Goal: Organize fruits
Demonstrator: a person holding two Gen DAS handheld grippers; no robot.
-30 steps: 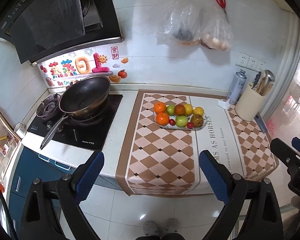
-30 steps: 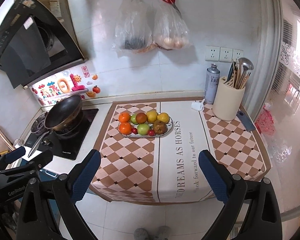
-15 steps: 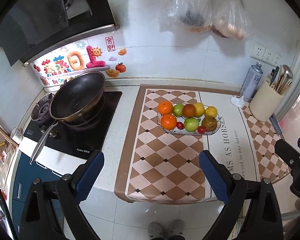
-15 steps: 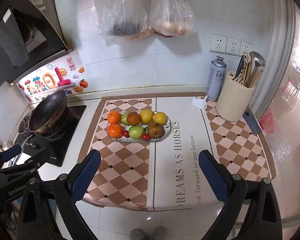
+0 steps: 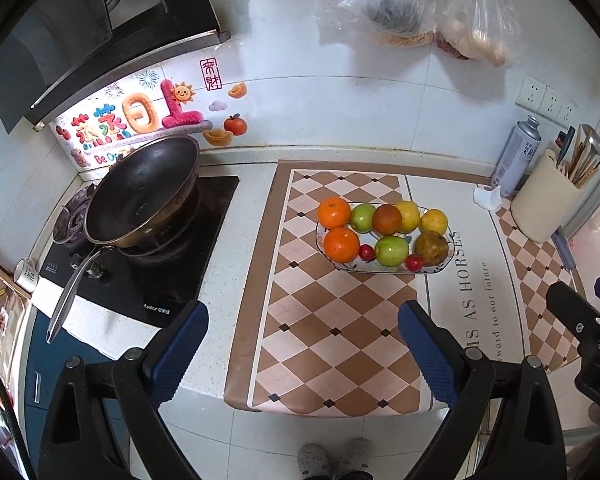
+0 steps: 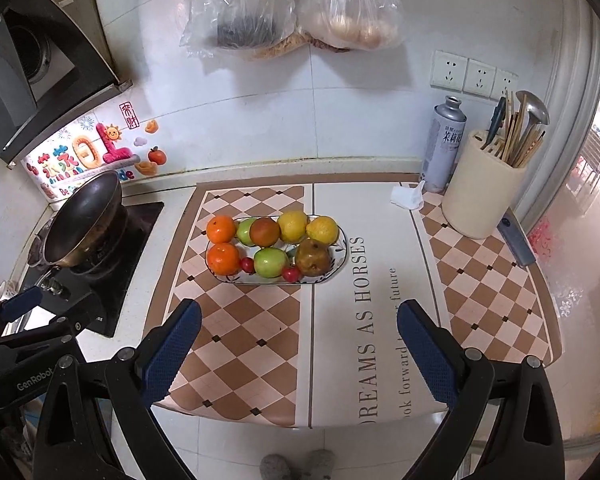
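An oval white plate (image 5: 436,270) (image 6: 342,236) on the checkered mat holds several fruits: two oranges (image 5: 342,244) (image 6: 223,258) at its left end, green apples (image 5: 392,250) (image 6: 271,262), a reddish apple (image 5: 387,219), yellow fruits (image 6: 322,230), a brown pear (image 5: 431,247) (image 6: 313,257) and small red fruits (image 6: 291,274). My left gripper (image 5: 302,350) hangs open above the counter's front edge, well short of the plate. My right gripper (image 6: 298,344) is also open and empty, in front of the plate. The right gripper's body shows at the right edge of the left wrist view.
A black wok (image 5: 140,196) sits on the stove at the left. A cream utensil holder (image 6: 482,192), a grey spray can (image 6: 446,144) and a crumpled tissue (image 6: 408,196) stand at the back right. Plastic bags (image 6: 292,4) hang on the wall. Feet in slippers (image 5: 332,458) show below.
Both grippers have moved forward and down toward the counter, so the plate of fruit looks larger and nearer. Both stay open and empty.
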